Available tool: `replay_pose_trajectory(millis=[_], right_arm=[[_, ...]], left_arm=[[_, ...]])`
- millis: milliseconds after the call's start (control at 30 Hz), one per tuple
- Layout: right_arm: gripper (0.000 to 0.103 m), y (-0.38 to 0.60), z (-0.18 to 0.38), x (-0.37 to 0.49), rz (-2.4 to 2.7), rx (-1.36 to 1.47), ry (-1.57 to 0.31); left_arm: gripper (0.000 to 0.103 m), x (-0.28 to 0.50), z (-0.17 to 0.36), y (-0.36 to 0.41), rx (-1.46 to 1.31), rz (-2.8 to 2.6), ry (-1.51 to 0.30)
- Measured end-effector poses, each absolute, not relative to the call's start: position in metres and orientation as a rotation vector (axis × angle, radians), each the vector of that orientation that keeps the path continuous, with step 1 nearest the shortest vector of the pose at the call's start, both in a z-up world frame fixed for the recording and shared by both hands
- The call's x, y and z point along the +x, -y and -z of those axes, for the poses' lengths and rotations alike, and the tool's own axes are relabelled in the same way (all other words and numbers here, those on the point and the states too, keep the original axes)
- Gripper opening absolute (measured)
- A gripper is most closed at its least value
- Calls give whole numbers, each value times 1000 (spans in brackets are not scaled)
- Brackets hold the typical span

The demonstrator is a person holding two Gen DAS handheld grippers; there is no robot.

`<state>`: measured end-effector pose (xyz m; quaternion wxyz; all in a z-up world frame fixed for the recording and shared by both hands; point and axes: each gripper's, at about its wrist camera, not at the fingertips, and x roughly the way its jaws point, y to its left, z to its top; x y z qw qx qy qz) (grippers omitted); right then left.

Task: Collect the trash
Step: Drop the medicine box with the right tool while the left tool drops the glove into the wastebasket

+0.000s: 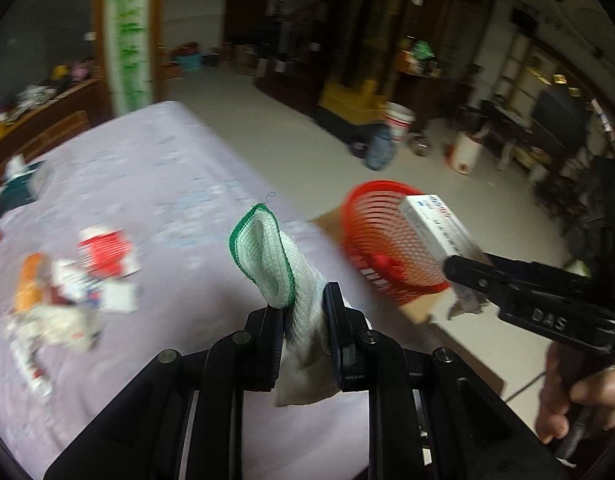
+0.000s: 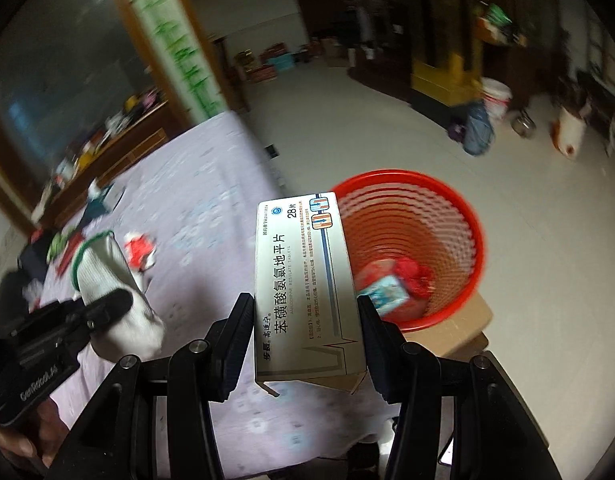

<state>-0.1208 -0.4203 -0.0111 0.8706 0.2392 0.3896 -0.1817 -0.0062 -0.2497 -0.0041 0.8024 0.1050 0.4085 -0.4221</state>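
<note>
My left gripper (image 1: 303, 312) is shut on a white knitted glove (image 1: 283, 276) with a green cuff, held above the lilac-covered table (image 1: 155, 184). The same glove (image 2: 107, 276) shows at the left of the right wrist view. My right gripper (image 2: 305, 312) is shut on a white medicine box (image 2: 303, 280) with printed text, held beside the red mesh bin (image 2: 443, 216). In the left wrist view that box (image 1: 439, 228) hangs at the rim of the bin (image 1: 371, 232). The bin holds a red wrapper and a small blue carton (image 2: 387, 292).
Loose wrappers and paper scraps (image 1: 67, 292) lie on the table's left part. The bin stands on a cardboard box (image 2: 455, 328) past the table's right edge. A water jug (image 1: 381, 148) and buckets stand on the open floor beyond. A wooden shelf (image 2: 119, 140) runs behind the table.
</note>
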Motion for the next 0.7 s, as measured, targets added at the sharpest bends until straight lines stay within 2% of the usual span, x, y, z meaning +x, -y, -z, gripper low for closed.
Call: replay_pose_trajectory(millis=[467, 533, 600, 633, 700], right_arm=[[56, 531, 11, -147, 435, 659, -786], [56, 541, 10, -140, 430, 659, -786], [56, 548, 11, -134, 425, 656, -788], [57, 551, 12, -129, 418, 657, -792], [57, 556, 15, -120, 414, 650, -803]], left_arm=[[19, -7, 34, 406, 276, 1053, -975], [26, -3, 38, 421, 281, 1044, -978], [55, 2, 39, 428, 285, 1017, -973], [60, 3, 39, 428, 282, 1006, -972], [61, 7, 36, 424, 255, 1000, -970]])
